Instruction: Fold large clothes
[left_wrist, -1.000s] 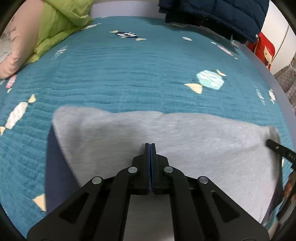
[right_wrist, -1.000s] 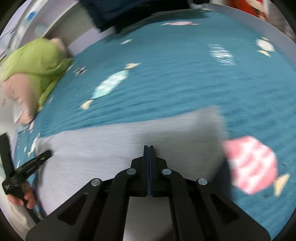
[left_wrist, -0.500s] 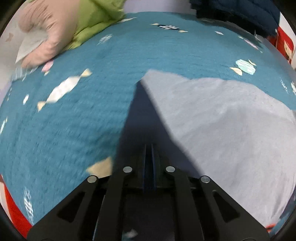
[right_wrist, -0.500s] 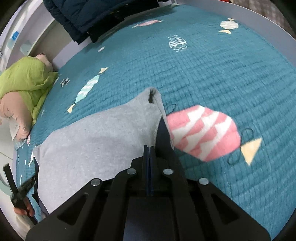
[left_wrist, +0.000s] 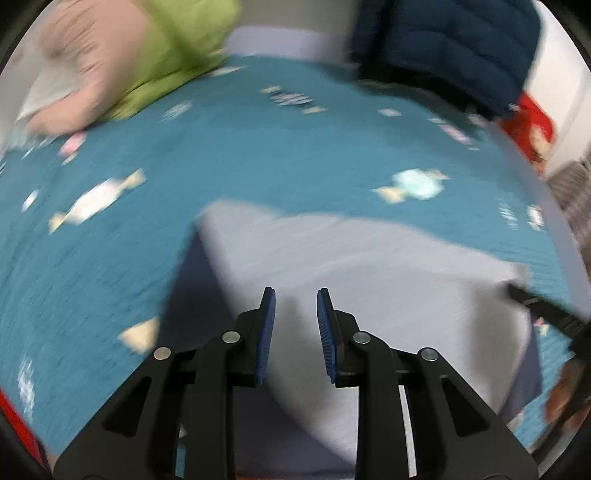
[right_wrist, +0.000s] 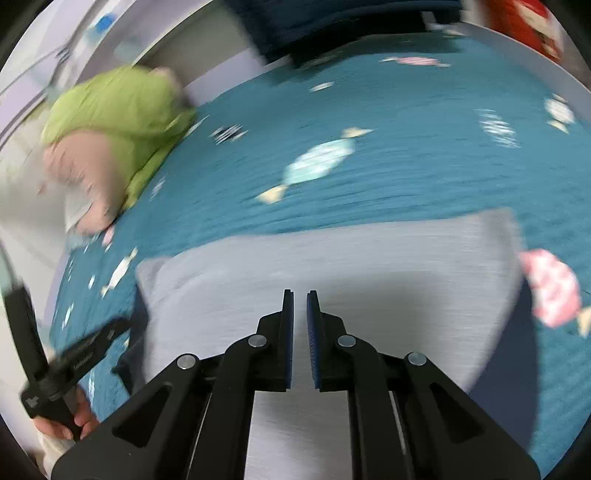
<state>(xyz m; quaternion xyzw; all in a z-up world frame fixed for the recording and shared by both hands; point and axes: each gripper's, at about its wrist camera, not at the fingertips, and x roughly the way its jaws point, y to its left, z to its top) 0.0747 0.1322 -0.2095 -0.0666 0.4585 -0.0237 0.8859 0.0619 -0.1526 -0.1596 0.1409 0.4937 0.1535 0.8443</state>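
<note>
You hold both tools over a grey garment (left_wrist: 369, 280) that lies spread on the bed's teal candy-print quilt (left_wrist: 258, 158), both pictures smeared by motion. Your left hand-held gripper (left_wrist: 293, 314) hangs above the near part of the cloth with its blue-padded jaws parted and nothing between them; your right hand-held gripper (right_wrist: 300, 317) also hovers over the grey garment (right_wrist: 332, 273), its jaws apart by a narrower gap and likewise empty. In the right wrist view the left tool shows at the lower left edge, gripped in your bare fingers beside the garment's left side. The cloth reads as a broad, flat, roughly rectangular slab with clean far edges and a dark shadow under its left and right sides, which suggests that at least one fold is already laid down and the doubled layers sit a little proud of the quilt; no sleeve or hem is seen trailing out, though the near edge is hidden behind the tools. Judged by its width, the garment looks about midway: what seems left is to take hold of one side again, bring it across to halve the slab, and square the bundle. A green quilted jacket (right_wrist: 118, 110) with a pink pillow (right_wrist: 85, 177) lies heaped at the head of the bed, and a navy padded coat (left_wrist: 443, 48) hangs over the far edge, both well apart from the work.
</note>
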